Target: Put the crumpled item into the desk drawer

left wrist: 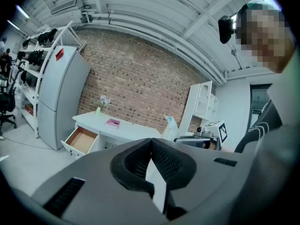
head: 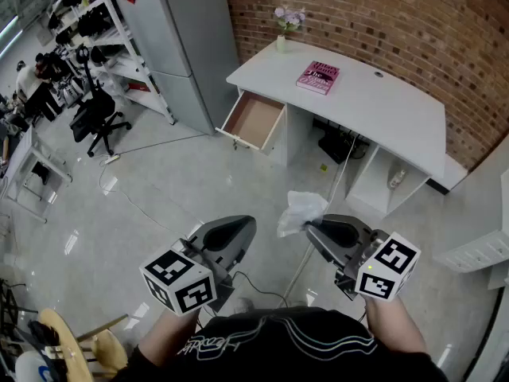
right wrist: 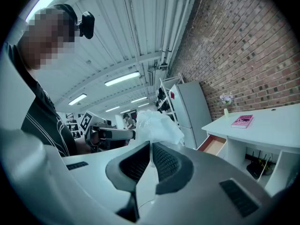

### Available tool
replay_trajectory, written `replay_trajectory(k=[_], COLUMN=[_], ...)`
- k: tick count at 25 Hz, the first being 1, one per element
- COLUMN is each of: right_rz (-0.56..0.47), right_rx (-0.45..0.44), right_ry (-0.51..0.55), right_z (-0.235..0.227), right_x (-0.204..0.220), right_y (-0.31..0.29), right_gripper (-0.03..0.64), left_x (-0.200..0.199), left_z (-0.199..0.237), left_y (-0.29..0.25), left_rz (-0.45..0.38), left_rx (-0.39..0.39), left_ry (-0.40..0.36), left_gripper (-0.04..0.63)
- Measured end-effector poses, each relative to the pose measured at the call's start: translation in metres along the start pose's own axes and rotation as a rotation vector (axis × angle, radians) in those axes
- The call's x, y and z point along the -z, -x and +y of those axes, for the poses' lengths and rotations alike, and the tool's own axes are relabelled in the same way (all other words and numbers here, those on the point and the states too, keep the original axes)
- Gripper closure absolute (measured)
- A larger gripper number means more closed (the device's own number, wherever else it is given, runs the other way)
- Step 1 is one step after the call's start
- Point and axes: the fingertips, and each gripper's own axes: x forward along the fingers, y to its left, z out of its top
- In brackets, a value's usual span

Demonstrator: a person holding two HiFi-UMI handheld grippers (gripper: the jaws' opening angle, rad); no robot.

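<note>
So the crumpled item (head: pixel 301 212), a whitish scrunched-up wad that looks like thin plastic or tissue, is pinched in our right hand-held gripper (head: pixel 309 228). The jaws are clamped on its lower edge and most of the wad puffs out past the tips. It hangs in the air over the floor (head: pixel 183 189), well short of the drawer (head: pixel 254 119). Our left hand-held gripper (head: pixel 251 222) has its jaws together on nothing and hovers just beside the right one. As we read it, the step in hand is the carry. Only a thin bit is caught and light stuff like this could slip, so we'd hold the pinch firm and walk up close. Then we'd lower the wad inside the drawer's walls rather than over its front edge, and only then let go. The drawer is already pulled out and looks empty, so the left one probably only matters for pushing it shut. It sits at the end of the white counter (head: pixel 374 94) nearest a tall grey fridge (head: pixel 179 38). The counter carries a pink book (head: pixel 318 77) and a small vase of flowers (head: pixel 286 22) against a brick wall (head: pixel 382 14). Further out there's an office chair (head: pixel 97 114) and shelves (head: pixel 87 14), and a cable (head: pixel 338 183) trails across the glossy floor.
</note>
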Motion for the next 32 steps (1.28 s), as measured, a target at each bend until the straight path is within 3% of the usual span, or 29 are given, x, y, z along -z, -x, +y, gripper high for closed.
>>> replay_trajectory(k=[17,22,32], right_rz=[-0.020,-0.007,-0.008], right_rx=[-0.027,-0.035,-0.011], right_ry=[0.017,0.020,0.003], right_z=[-0.050,-0.050,-0.095], right_x=[-0.011,-0.005,0.017], right_y=[0.059,0.076,0.066], right_gripper=[0.566,0.566,0.566], left_x=[-0.002,0.004,0.023], left_z=[-0.046,-0.058,-0.025], left_y=[-0.057,-0.056,-0.086], left_rz=[-0.025,-0.036,-0.041], left_rx=[-0.072,-0.102,-0.106], left_ry=[-0.034,-0.008,0.026], left_gripper=[0.574,0.573,0.573])
